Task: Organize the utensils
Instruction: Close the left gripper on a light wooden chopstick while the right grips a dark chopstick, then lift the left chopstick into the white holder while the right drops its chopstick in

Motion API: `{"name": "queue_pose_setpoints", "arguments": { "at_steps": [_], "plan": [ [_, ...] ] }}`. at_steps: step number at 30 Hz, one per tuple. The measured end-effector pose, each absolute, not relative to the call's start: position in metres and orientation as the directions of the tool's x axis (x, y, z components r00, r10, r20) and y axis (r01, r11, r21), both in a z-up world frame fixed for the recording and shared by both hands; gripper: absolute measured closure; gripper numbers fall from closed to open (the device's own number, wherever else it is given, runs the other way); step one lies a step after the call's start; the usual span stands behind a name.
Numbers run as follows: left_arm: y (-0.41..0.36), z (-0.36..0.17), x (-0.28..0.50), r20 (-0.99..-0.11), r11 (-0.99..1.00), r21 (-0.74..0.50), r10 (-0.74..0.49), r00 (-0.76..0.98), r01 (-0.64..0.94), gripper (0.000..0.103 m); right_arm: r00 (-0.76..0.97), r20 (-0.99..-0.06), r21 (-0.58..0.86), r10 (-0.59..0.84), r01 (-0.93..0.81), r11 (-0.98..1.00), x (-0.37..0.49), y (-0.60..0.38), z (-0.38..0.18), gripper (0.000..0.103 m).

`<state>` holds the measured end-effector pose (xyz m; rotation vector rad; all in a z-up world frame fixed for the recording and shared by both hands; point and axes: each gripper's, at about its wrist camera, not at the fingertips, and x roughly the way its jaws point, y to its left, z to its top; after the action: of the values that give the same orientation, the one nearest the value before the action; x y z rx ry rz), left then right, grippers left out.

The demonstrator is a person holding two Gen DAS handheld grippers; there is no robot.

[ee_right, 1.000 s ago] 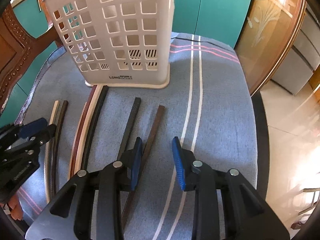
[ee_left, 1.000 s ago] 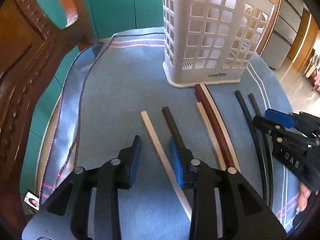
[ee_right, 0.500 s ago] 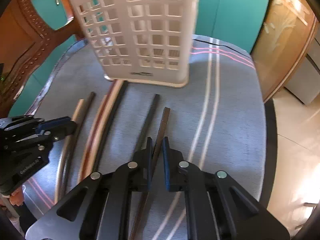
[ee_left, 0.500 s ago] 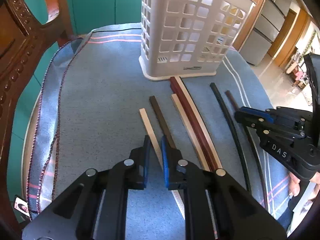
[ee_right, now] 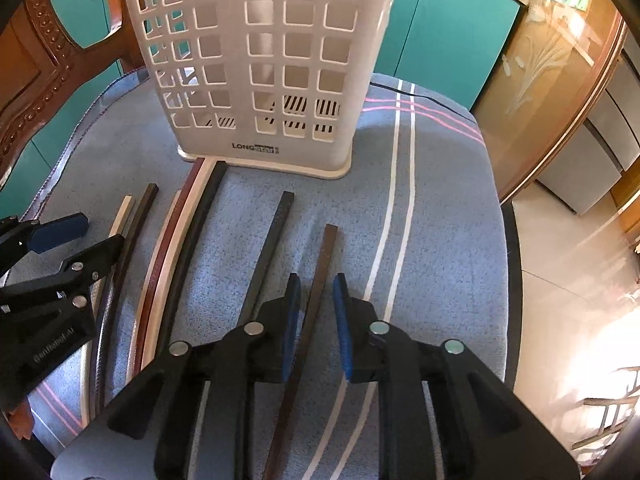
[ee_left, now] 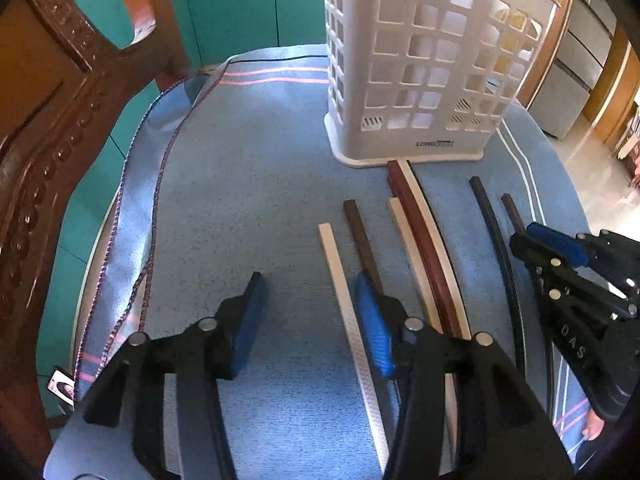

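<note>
Several chopsticks lie side by side on a blue cloth [ee_left: 248,184] in front of a white slotted basket [ee_left: 416,72], also seen in the right wrist view [ee_right: 264,64]. My left gripper [ee_left: 310,300] is open and empty; a cream chopstick [ee_left: 344,300] lies between its fingers near the right one, with a dark brown chopstick [ee_left: 362,240] beside it. My right gripper [ee_right: 316,312] is open with a narrow gap, its fingers on either side of a brown chopstick [ee_right: 322,272] without touching it. A black chopstick [ee_right: 268,248] lies just left of it.
A red-brown and cream pair [ee_left: 420,224] runs up to the basket's base. A carved wooden chair [ee_left: 44,112] stands at the left table edge. Teal cabinets [ee_right: 448,24] stand behind. The table edge drops to the floor [ee_right: 568,272] at the right.
Both grippers were open, shut half a second ago, and have opened again, the left wide and the right narrowly. The chopsticks lie where they were.
</note>
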<state>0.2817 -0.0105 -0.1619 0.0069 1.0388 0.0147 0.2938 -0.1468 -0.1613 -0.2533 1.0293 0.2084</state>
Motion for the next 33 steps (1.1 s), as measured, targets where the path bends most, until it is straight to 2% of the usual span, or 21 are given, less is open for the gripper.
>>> {"name": "queue_pose_setpoints", "arguments": {
  "at_steps": [2,5,8,10,13,17,23,27,33],
  "plan": [
    [-0.011,-0.162,0.281,-0.860,1.000,0.009,0.013,0.510,-0.010,0.055,0.501,-0.864,-0.107,0.053,-0.285,0.953,0.294,-0.149,-0.159,0.084],
    [-0.011,-0.162,0.280,-0.860,1.000,-0.004,-0.007,0.511,0.006,0.062,0.497,-0.866,-0.090,0.065,-0.283,0.955,0.298,-0.153,-0.157,0.084],
    [-0.011,-0.163,0.277,-0.856,0.999,-0.004,-0.023,0.516,0.038,0.072,0.489,-0.866,-0.046,0.106,-0.288,0.956,0.301,-0.158,-0.157,0.091],
    [-0.013,-0.162,0.274,-0.855,0.999,-0.010,-0.034,0.517,0.049,0.084,0.494,-0.861,-0.026,0.124,-0.286,0.958,0.302,-0.160,-0.156,0.093],
    [-0.016,-0.162,0.275,-0.854,0.999,-0.012,-0.038,0.519,0.053,0.091,0.498,-0.854,-0.002,0.152,-0.295,0.955,0.304,-0.162,-0.155,0.094],
    [-0.011,-0.161,0.271,-0.852,0.998,-0.049,-0.063,0.519,0.039,0.096,0.513,-0.841,0.007,0.171,-0.306,0.952,0.302,-0.162,-0.151,0.096],
    [-0.005,-0.147,0.259,-0.818,0.997,-0.069,-0.082,0.569,0.044,0.096,0.572,-0.790,0.041,0.219,-0.307,0.951,0.292,-0.170,-0.123,0.096],
    [-0.001,-0.109,0.235,-0.755,0.990,-0.123,-0.138,0.641,0.069,0.096,0.604,-0.743,0.109,0.289,-0.317,0.942,0.279,-0.187,-0.090,0.096],
    [0.005,-0.038,0.191,-0.619,0.983,-0.143,-0.180,0.764,0.116,0.096,0.690,-0.611,0.226,0.388,-0.317,0.921,0.242,-0.230,-0.029,0.096]
  ]
}}
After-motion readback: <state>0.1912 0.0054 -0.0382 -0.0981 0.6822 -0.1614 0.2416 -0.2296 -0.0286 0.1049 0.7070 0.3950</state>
